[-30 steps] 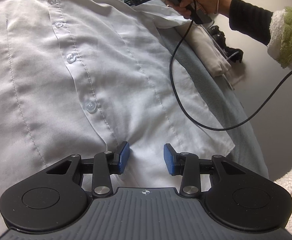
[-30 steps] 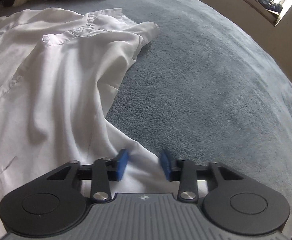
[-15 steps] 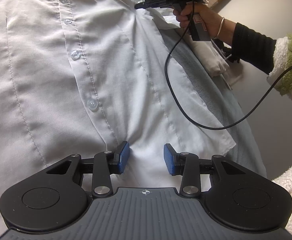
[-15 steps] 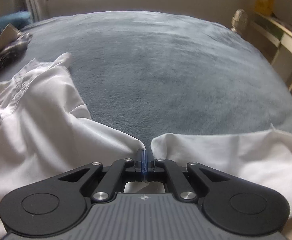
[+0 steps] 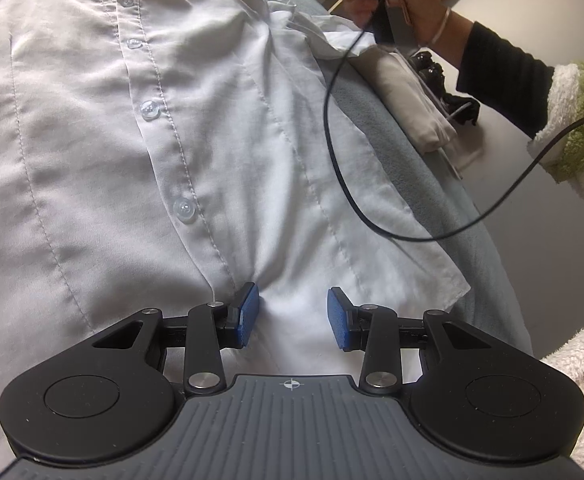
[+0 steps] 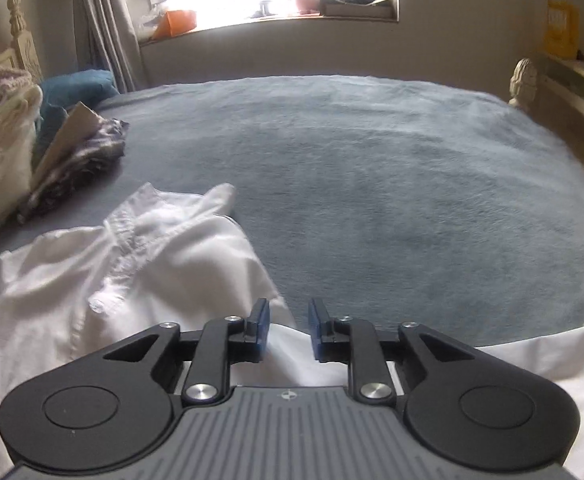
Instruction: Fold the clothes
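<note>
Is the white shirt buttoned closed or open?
Buttoned closed, as far as visible: the white shirt lies spread on the bed, its buttons fastened along the placket.

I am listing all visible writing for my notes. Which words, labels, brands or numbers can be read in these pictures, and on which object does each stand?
No text can be read.
Yellow box on the shelf: print is blurred, unreadable.
White shirt: no label shows.
Left gripper and right gripper: only a crosshair mark, no words.

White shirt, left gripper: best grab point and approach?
Take the white shirt at its bottom hem, just right of the button placket. The left gripper is open there already; push straight forward, since the hem lies flat facing it.
</note>
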The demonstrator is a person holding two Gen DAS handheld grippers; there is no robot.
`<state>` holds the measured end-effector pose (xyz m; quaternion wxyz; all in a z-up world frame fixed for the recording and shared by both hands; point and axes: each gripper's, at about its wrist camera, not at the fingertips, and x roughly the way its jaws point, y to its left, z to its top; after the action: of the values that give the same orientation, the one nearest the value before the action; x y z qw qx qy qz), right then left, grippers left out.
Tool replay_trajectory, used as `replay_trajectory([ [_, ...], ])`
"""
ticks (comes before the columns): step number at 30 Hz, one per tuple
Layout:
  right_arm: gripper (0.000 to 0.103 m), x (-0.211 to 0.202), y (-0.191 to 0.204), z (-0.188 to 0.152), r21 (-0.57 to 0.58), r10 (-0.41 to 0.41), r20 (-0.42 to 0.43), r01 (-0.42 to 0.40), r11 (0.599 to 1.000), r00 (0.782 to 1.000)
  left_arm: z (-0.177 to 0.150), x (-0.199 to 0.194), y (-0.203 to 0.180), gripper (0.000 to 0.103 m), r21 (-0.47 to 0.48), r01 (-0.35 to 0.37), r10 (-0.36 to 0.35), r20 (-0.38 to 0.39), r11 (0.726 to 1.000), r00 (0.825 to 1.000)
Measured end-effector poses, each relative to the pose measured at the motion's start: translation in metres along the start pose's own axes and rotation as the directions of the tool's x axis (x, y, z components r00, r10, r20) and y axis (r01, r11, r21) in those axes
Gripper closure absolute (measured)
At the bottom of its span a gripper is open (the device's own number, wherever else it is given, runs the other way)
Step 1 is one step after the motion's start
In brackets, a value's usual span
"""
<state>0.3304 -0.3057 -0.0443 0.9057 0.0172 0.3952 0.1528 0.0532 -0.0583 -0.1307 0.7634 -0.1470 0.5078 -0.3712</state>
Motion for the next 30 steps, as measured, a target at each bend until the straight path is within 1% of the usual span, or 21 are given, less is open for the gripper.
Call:
replay_trajectory([
  [2, 0.068, 0.010, 0.004, 0.011, 0.069, 0.064, 0.001, -0.064, 0.996, 0.998, 0.000, 0.000, 0.001, 0.065, -0.003, 0.003, -0.003, 0.001, 1.000, 1.000],
  [4, 0.062, 0.025, 0.005, 0.022, 0.132, 0.115, -0.020, -0.112, 0.985, 0.993, 0.000, 0.000, 0.001, 0.065, -0.003, 0.006, -0.006, 0.003, 1.000, 1.000],
  [6, 0.060, 0.042, 0.005, 0.030, 0.179, 0.135, -0.053, -0.124, 0.976, 0.989, 0.000, 0.000, 0.002, 0.065, -0.003, 0.009, -0.009, 0.005, 1.000, 1.000],
  [9, 0.060, 0.072, 0.001, 0.042, 0.255, 0.148, -0.115, -0.115, 0.960, 0.982, 0.001, -0.001, 0.004, 0.065, -0.004, 0.016, -0.016, 0.004, 1.000, 1.000],
  [11, 0.060, 0.090, -0.003, 0.050, 0.300, 0.175, -0.135, -0.128, 0.945, 0.975, 0.001, -0.001, 0.005, 0.065, -0.008, 0.023, -0.023, 0.004, 1.000, 1.000],
  [15, 0.058, 0.121, -0.013, 0.062, 0.414, 0.254, -0.175, -0.163, 0.895, 0.951, 0.003, 0.000, 0.007, 0.065, -0.022, 0.037, -0.037, 0.000, 0.999, 0.999],
  [17, 0.058, 0.135, -0.014, 0.065, 0.442, 0.280, -0.195, -0.170, 0.880, 0.940, 0.003, 0.000, 0.009, 0.065, -0.028, 0.044, -0.044, -0.004, 0.999, 0.999],
  [18, 0.059, 0.140, -0.012, 0.067, 0.435, 0.281, -0.204, -0.171, 0.884, 0.938, 0.004, 0.000, 0.009, 0.065, -0.031, 0.046, -0.047, -0.006, 0.998, 0.999],
  [19, 0.062, 0.142, -0.007, 0.068, 0.399, 0.269, -0.209, -0.169, 0.901, 0.940, 0.004, 0.001, 0.010, 0.065, -0.035, 0.049, -0.049, -0.008, 0.998, 0.999],
  [20, 0.073, 0.145, -0.001, 0.069, 0.363, 0.257, -0.214, -0.167, 0.917, 0.943, 0.005, 0.001, 0.010, 0.065, -0.039, 0.052, -0.053, -0.009, 0.998, 0.999],
  [21, 0.094, 0.146, 0.006, 0.069, 0.312, 0.242, -0.214, -0.168, 0.935, 0.946, 0.005, 0.001, 0.011, 0.065, -0.043, 0.055, -0.056, -0.010, 0.998, 0.998],
  [22, 0.095, 0.143, 0.015, 0.070, 0.235, 0.223, -0.202, -0.173, 0.956, 0.954, 0.005, 0.001, 0.011, 0.065, -0.047, 0.058, -0.059, -0.011, 0.997, 0.998],
  [23, 0.095, 0.137, 0.024, 0.070, 0.155, 0.203, -0.171, -0.177, 0.972, 0.964, 0.005, 0.001, 0.012, 0.065, -0.051, 0.061, -0.062, -0.012, 0.997, 0.998],
  [25, 0.095, 0.125, 0.040, 0.069, 0.005, 0.174, -0.088, -0.174, 0.985, 0.981, 0.005, 0.001, 0.012, 0.065, -0.053, 0.065, -0.066, -0.015, 0.996, 0.998],
  [27, 0.095, 0.125, 0.048, 0.068, -0.073, 0.137, -0.053, -0.140, 0.987, 0.989, 0.006, 0.001, 0.012, 0.065, -0.053, 0.066, -0.067, -0.020, 0.996, 0.998],
  [30, 0.095, 0.135, 0.052, 0.068, -0.101, 0.111, -0.018, -0.112, 0.989, 0.994, 0.005, 0.000, 0.012, 0.065, -0.049, 0.063, -0.064, -0.025, 0.997, 0.998],
])
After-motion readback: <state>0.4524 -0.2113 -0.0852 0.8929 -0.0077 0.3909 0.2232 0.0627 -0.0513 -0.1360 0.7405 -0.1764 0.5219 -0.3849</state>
